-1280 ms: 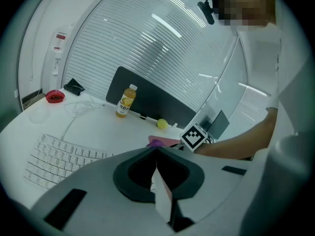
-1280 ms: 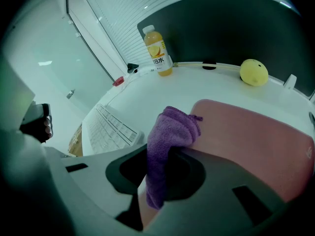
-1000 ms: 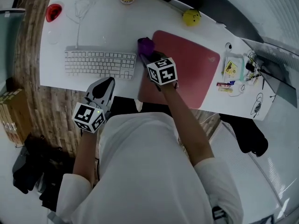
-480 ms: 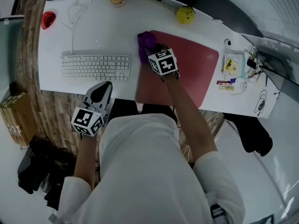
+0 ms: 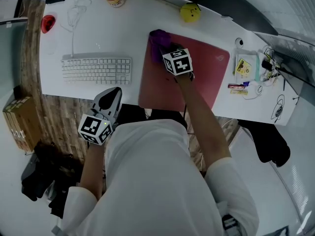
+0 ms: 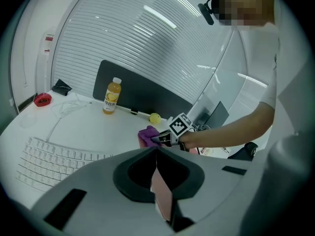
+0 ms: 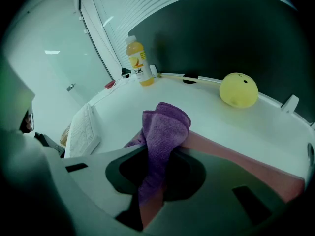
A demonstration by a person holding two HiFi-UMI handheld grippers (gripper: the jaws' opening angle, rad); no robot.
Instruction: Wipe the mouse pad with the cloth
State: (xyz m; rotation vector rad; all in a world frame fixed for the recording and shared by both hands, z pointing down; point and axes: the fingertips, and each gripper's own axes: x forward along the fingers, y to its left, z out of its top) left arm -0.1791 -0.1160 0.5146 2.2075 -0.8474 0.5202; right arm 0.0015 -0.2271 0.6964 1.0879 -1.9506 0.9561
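Wiping is in hand, I judge: the purple cloth lies bunched at the far left corner of the red mouse pad, pinched between the fingers of my right gripper. Next I need a pressed stroke across the pad toward its right side. My left gripper, fingers closed on nothing, hangs off the pad's near left. The white tabletop looks smooth, with a keyboard left of the pad and a wood floor below.
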